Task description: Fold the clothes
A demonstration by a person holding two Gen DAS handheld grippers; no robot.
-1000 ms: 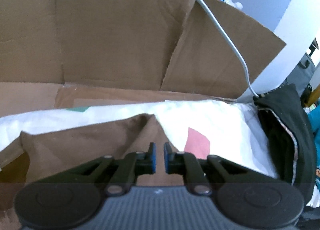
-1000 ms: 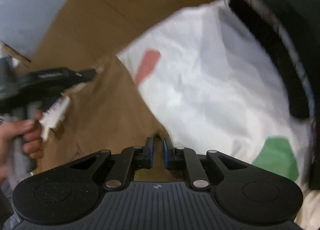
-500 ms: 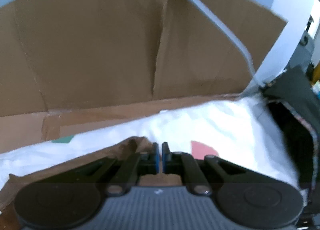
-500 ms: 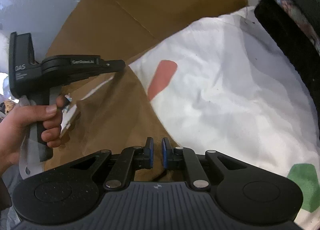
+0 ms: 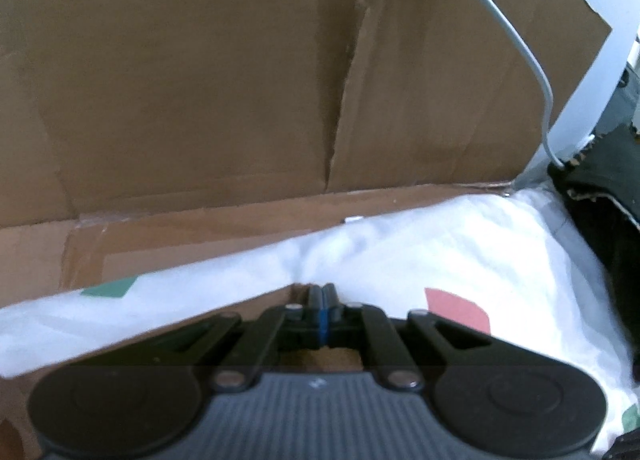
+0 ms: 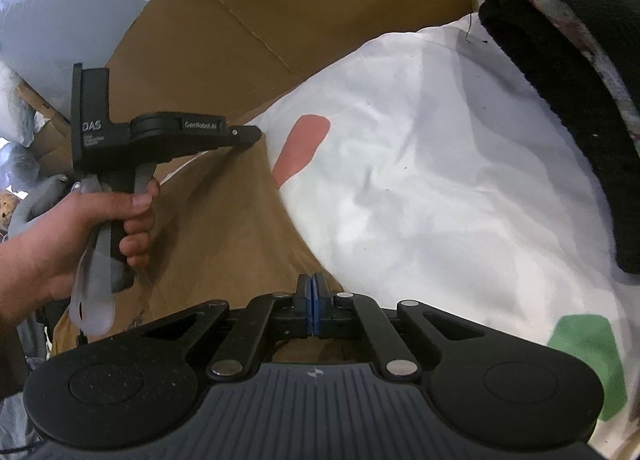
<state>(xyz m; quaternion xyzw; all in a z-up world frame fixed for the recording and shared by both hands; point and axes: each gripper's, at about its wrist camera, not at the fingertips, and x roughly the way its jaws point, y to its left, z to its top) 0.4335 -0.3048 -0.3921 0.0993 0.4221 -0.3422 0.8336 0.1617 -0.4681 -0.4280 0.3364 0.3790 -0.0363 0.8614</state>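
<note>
Brown garment (image 6: 224, 244) lies near, on the white sheet (image 6: 440, 179). Right gripper (image 6: 313, 288): jaws together, pinching the garment's near edge. Left gripper (image 5: 322, 296), held by a hand (image 6: 72, 236): jaws together, clamped on the garment's far corner beside the sheet's pink patch (image 6: 302, 147). Dark cloth (image 6: 568, 71) at right. Cardboard (image 5: 240, 79) stands far behind, a grey cable (image 5: 516, 39) draped across it.

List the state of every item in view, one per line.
left claw: shut on the brown garment's far edge
right claw: shut on the brown garment's near edge
brown garment: lying on the white sheet, pinched by both claws
white sheet: spread out, wrinkled
black garment: bunched beside the sheet
cardboard: flattened, standing behind
</note>
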